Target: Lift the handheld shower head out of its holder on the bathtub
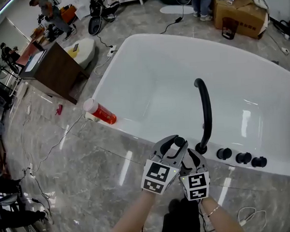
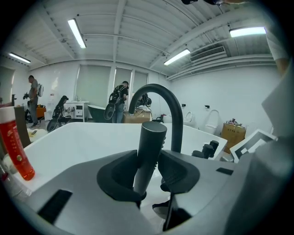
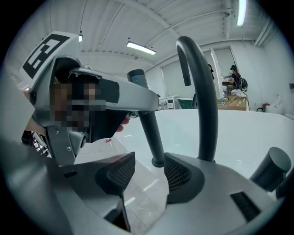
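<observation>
Room: a wide hall with a glossy grey marbled floor (image 1: pixel 88 155); cables trail over it.
Bathtub (image 1: pixel 214 46): white and freestanding; its right end is cut off by the head view's edge.
Landmark: the black arched spout (image 1: pixel 205 109), rising from the tub's near rim and curving over the basin.
Handheld shower head (image 2: pixel 149 151): a dark, round stick standing just left of the spout's foot and leaning a little. Its foot sits in the holder (image 3: pixel 157 161), a small black collar on the rim.
Left gripper (image 1: pixel 172 148): just left of the spout's foot. Its fingers are closed narrowly on the upper part of the shower head, with a pad against each side.
Right gripper (image 3: pixel 148 170): close beside the left one, on the near side of the spout's foot. Its fingers stand moderately apart with nothing between them, and only rim and floor show in the gap.
Hidden: from the head view the grippers cover the holder and nearly all of the shower head, leaving only its round top showing. In the left gripper view its lower end drops out of sight behind the pads.
Knobs (image 1: pixel 243 157): three black ones in a row on the rim, right of the spout.
Red bottle (image 1: pixel 101 112): lying on the rim, well left of the spout.
Beyond the spout: a cardboard box (image 1: pixel 240 13) past the tub's far side and a dark cabinet (image 1: pixel 56 69) far to the left.
Hard to make out: small figures of people (image 2: pixel 121 98) at the far wall.
</observation>
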Demonstrator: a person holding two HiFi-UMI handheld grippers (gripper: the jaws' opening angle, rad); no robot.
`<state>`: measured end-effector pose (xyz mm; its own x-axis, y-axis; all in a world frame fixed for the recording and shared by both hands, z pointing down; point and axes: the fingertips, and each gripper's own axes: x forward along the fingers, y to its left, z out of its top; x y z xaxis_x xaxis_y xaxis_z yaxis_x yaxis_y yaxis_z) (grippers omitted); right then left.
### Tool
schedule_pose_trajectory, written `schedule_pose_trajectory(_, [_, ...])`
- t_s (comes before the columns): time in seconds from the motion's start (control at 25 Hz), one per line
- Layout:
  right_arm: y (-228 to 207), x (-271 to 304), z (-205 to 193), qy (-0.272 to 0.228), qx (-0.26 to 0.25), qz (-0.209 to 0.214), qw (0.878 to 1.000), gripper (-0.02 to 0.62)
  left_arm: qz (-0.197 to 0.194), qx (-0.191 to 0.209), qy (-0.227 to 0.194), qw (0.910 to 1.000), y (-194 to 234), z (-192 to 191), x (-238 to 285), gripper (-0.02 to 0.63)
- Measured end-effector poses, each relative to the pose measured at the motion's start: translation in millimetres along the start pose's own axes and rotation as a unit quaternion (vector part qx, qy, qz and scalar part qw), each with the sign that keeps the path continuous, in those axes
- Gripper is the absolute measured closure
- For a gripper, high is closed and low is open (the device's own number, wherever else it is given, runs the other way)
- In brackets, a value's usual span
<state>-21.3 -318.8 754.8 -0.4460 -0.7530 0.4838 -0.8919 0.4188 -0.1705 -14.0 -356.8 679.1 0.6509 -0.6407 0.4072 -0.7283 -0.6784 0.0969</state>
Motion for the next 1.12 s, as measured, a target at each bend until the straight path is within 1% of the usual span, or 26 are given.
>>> schedule_pose_trajectory(0.16, [0,2,4,-0.002,-0.003,0.0,1.0,0.394,-0.002,-0.016,-0.015,0.9998,4,13,-6,0.451])
schedule_pose_trajectory(0.32, [5,2,11,-0.008,-0.02,0.007,1.0,0.387,-0.017,-0.027,-0.024,0.9992,3,25,-14,0.453])
schedule_pose_trajectory(0.48, [7,4,23,-0.02,-0.041,0.015,0.999,0.38,-0.036,-0.011,-0.02,0.9991,0,29,-20,0.453])
schedule_pose_trajectory(0.64, [8,7,37,-0.025,-0.059,0.022,0.998,0.377,-0.045,0.009,-0.011,0.9989,-2,32,-24,0.453])
schedule_pose_trajectory(0.8, [10,10,50,-0.033,-0.077,0.028,0.996,0.37,-0.06,0.029,-0.015,0.9977,-6,41,-27,0.453])
schedule_pose_trajectory(0.88, [12,12,55,-0.039,-0.084,0.039,0.995,0.367,-0.07,0.034,-0.017,0.9968,-6,45,-29,0.453])
schedule_pose_trajectory(1.04, [20,14,65,-0.05,-0.088,0.079,0.992,0.367,-0.091,0.045,-0.018,0.9947,-6,52,-32,0.453])
schedule_pose_trajectory(1.12, [23,13,69,-0.055,-0.092,0.091,0.99,0.367,-0.097,0.049,-0.018,0.9939,-6,53,-34,0.453])
